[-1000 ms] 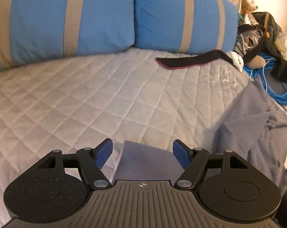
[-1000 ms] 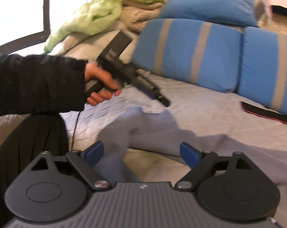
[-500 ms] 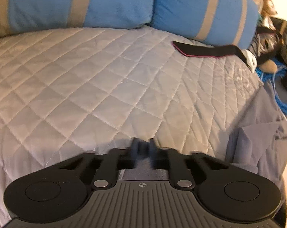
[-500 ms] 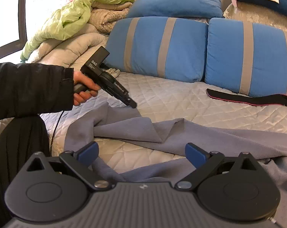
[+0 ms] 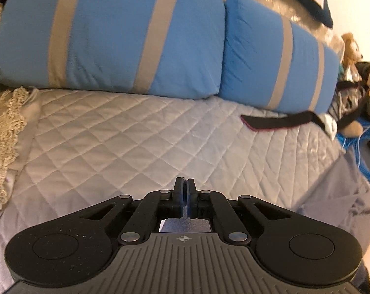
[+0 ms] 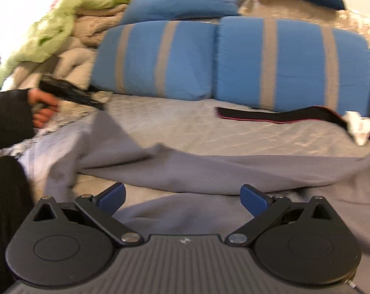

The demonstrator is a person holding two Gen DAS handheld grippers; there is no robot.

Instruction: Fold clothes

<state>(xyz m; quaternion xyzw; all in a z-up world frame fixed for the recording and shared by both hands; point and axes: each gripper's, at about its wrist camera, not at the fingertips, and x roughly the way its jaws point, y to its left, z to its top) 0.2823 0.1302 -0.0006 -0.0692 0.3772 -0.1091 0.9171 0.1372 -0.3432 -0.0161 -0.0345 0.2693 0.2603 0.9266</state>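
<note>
A grey garment (image 6: 209, 171) lies crumpled across the quilted bed (image 6: 185, 127). In the left wrist view it trails off at the right (image 5: 332, 196). My left gripper (image 5: 184, 183) is shut, and a bit of grey cloth shows behind its closed jaws. In the right wrist view a hand (image 6: 41, 105) in a black sleeve holds that gripper (image 6: 69, 93) at the left, with a corner of the garment pulled up to its tip. My right gripper (image 6: 182, 193) hangs open just above the garment's near folds, holding nothing.
Two blue pillows with beige stripes (image 5: 126, 39) line the far side of the bed. A black strap (image 6: 270, 115) lies before them. Bedding and a green cloth (image 6: 62, 24) pile up at the left. Blue cable (image 5: 356, 152), a bag and a plush toy (image 5: 351, 51) crowd the right edge.
My left gripper has shut on the garment's corner and carried it up toward the pillows. My right gripper has stayed open and its view has swung to the right.
</note>
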